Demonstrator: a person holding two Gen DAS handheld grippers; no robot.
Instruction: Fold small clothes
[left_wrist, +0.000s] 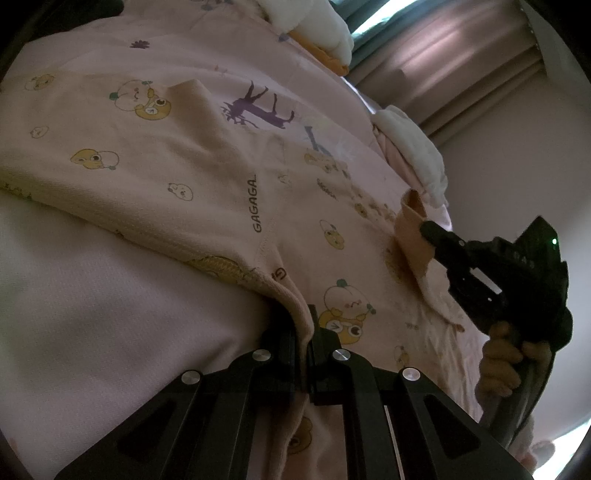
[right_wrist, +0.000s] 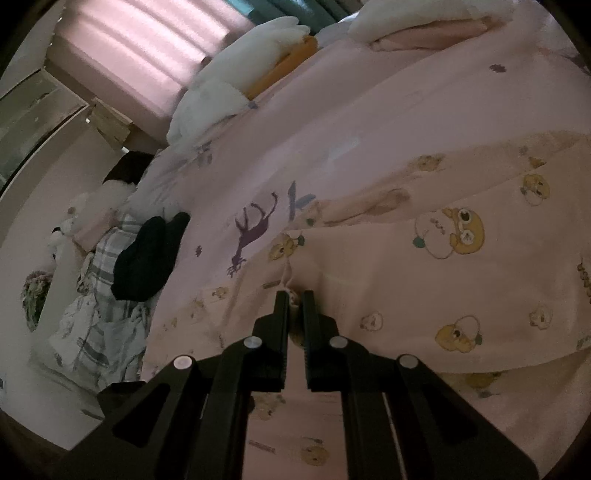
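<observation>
Black left tongs (left_wrist: 301, 325) are sitting nearest the left camera, at six o'clock, jaws narrow and pinching the near edge of the garment (left_wrist: 155, 162). Right tongs (left_wrist: 424, 230) are showing at three o'clock in that view, clamping a cuff-like corner lifted off the bed (left_wrist: 92, 302), with a hand (left_wrist: 506, 354) wrapping the grip below. From the right camera the right tongs (right_wrist: 295, 299) are likewise reading as narrow, a bunch of cloth caught between the tips.

Between the two grips the garment is running from six o'clock out toward three, so that held edge is probably the fold line; the bulk is spreading away toward ten o'clock, its long axis lying roughly nine to three. Neither hand is nearer: both are already holding it.

It is looking like pale peach knit, printed with yellow cartoon bears and "GAGAGA" lettering, softly wrinkled, lying on a pink bed.
</observation>
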